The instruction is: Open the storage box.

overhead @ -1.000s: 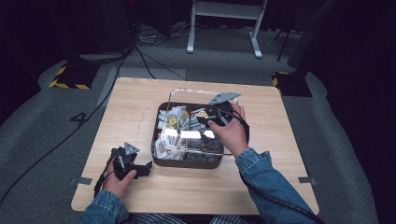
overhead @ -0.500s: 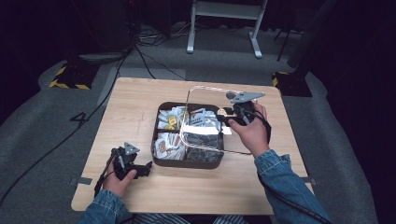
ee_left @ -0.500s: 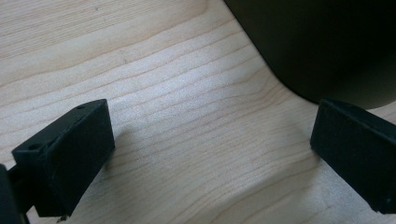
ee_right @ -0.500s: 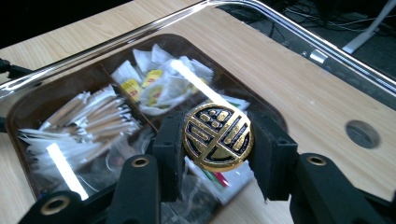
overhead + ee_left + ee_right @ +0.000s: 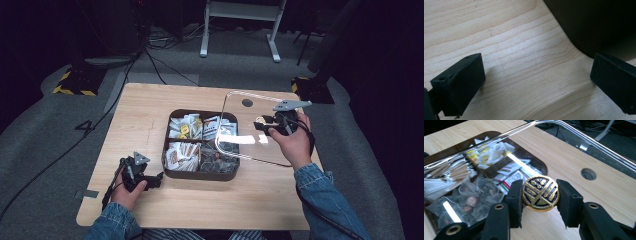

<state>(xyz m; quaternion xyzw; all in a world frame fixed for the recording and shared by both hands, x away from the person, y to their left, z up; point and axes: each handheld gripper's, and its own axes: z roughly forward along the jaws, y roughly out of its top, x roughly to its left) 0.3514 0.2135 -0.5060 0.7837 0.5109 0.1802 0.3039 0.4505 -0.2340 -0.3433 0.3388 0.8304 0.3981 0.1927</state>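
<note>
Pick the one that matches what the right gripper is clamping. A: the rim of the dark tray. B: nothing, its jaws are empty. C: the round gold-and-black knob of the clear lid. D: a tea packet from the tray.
C: in the right gripper view the right gripper has both jaws pressed against the round gold-and-black knob of the clear lid.

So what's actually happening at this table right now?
A person is working with a hand-held gripper in each hand. The right gripper is shut on the gold knob of a clear lid, holding the lid partly past the right side of a dark divided tray of packets. The left gripper rests open on the wooden table beside the tray.
</note>
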